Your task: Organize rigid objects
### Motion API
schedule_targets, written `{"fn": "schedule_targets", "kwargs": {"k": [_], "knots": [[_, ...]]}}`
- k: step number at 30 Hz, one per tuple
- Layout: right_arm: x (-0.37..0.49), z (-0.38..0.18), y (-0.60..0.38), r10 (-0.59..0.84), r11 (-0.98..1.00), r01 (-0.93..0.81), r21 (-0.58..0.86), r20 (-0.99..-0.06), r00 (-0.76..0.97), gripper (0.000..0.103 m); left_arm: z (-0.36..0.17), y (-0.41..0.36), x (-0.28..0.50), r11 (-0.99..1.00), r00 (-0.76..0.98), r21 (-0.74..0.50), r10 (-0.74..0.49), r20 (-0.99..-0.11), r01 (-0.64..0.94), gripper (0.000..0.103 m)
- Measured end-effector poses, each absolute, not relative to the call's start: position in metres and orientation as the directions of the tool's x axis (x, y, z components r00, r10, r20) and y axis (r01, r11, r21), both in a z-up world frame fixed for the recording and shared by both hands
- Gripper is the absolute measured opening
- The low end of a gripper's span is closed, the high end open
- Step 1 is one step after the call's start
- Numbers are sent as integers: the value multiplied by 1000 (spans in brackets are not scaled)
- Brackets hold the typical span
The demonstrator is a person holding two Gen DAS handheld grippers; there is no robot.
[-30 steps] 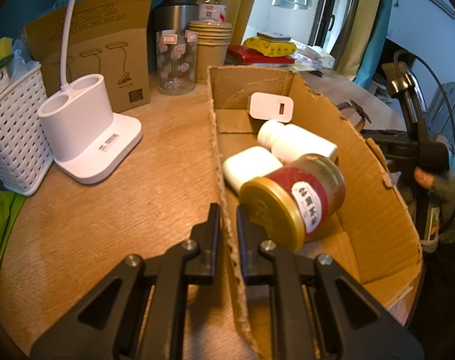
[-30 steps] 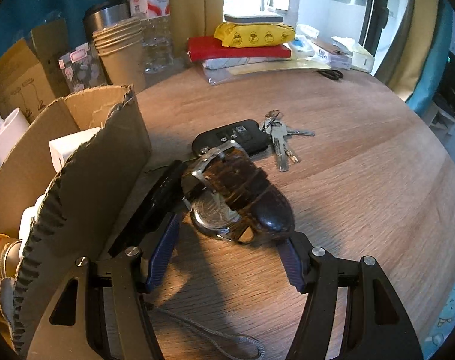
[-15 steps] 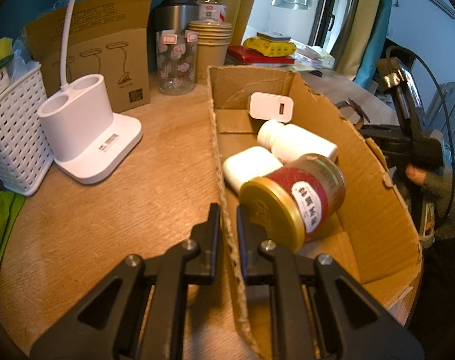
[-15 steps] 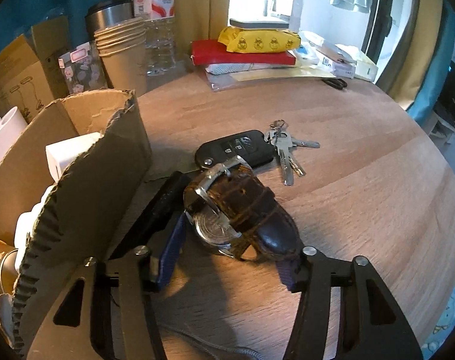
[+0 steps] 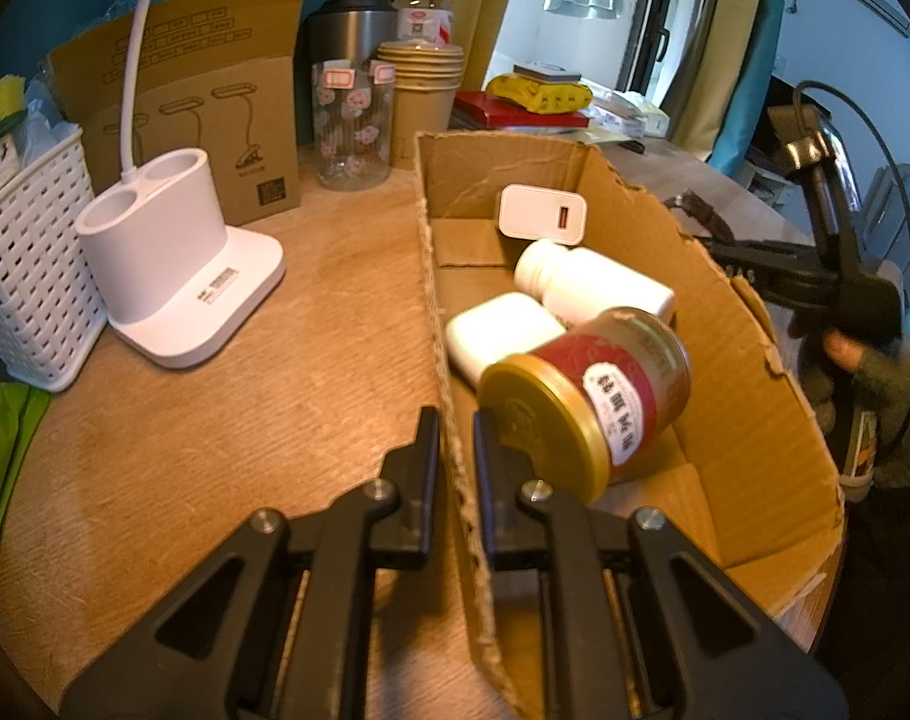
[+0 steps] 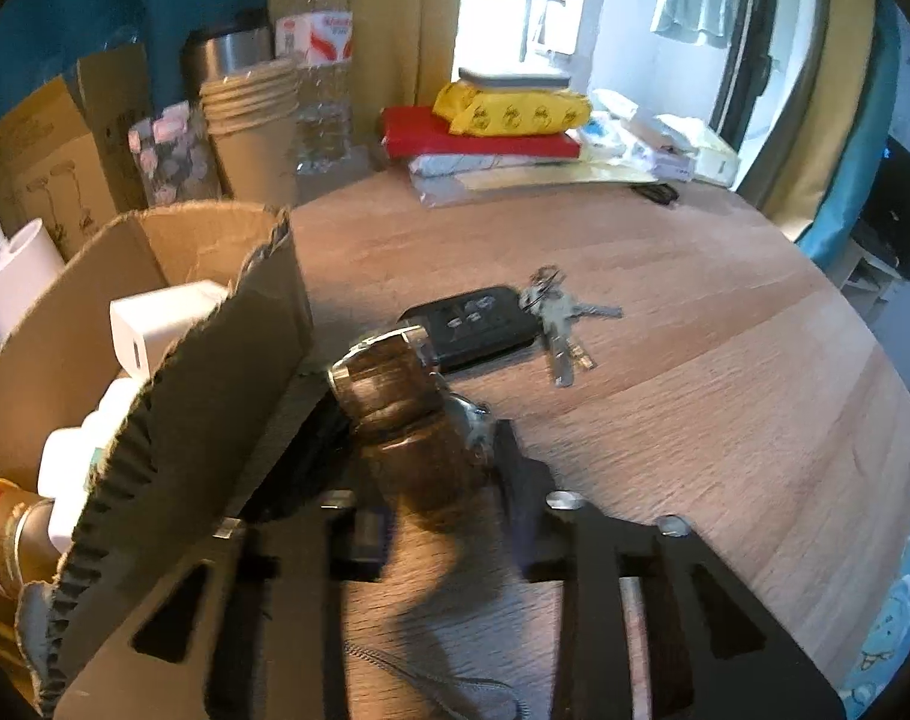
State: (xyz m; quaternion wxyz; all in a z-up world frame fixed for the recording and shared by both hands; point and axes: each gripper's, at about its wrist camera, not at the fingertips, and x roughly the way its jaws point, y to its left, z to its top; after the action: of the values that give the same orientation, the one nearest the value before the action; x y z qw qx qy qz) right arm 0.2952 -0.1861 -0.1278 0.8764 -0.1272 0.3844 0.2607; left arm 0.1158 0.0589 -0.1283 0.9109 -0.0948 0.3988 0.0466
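My left gripper (image 5: 455, 420) is shut on the near left wall of the torn cardboard box (image 5: 748, 420). Inside the box lie a gold-lidded red can (image 5: 586, 396), a white bottle (image 5: 598, 291), a white case (image 5: 502, 336) and a white charger (image 5: 541, 219). On the table to the right of the box, my right gripper (image 6: 419, 450) has its jaws closing on a wristwatch with a brown leather strap (image 6: 407, 414), which is squeezed narrow between the pads. The same gripper, held by a gloved hand (image 5: 844, 354), shows past the box's right wall in the left wrist view.
A black car key (image 6: 478, 324) with a bunch of metal keys (image 6: 559, 324) lies just beyond the watch. A white lamp base (image 5: 173, 276), white basket (image 5: 29, 276), paper cups (image 5: 422, 102), glass jar (image 5: 350, 126) and bottles stand at the back. Books and packets (image 6: 484, 132) are piled far off.
The right gripper's jaws have come together from wide apart onto the watch, whose strap is now pressed narrow and upright. The left gripper and the box have not moved.
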Motion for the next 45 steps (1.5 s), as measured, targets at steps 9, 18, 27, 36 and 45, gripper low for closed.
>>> {"fn": "schedule_targets", "kwargs": {"k": [9,18,27,36,45], "knots": [[300,-131,-189,363,841,-541,6,-747,556,25,-128,59,116,978,677,-136,9,-735,-160,12],[302,-133,-187,367,840,-542,14,-751,549,57,-128,59,116,978,677,-135,9,-736,-160,12],[302,-137,-181,378,821,-570,23,-771,513,67,-128,59,116,978,677,-135,9,-736,-160,12],[309,-142,-174,387,806,-591,29,-781,489,67,-128,59,116,978,677,-135,10,-736,-160,12],[307,-140,-175,399,803,-595,35,-773,493,45,-128,59,116,978,677,-135,9,-736,-160,12]]}}
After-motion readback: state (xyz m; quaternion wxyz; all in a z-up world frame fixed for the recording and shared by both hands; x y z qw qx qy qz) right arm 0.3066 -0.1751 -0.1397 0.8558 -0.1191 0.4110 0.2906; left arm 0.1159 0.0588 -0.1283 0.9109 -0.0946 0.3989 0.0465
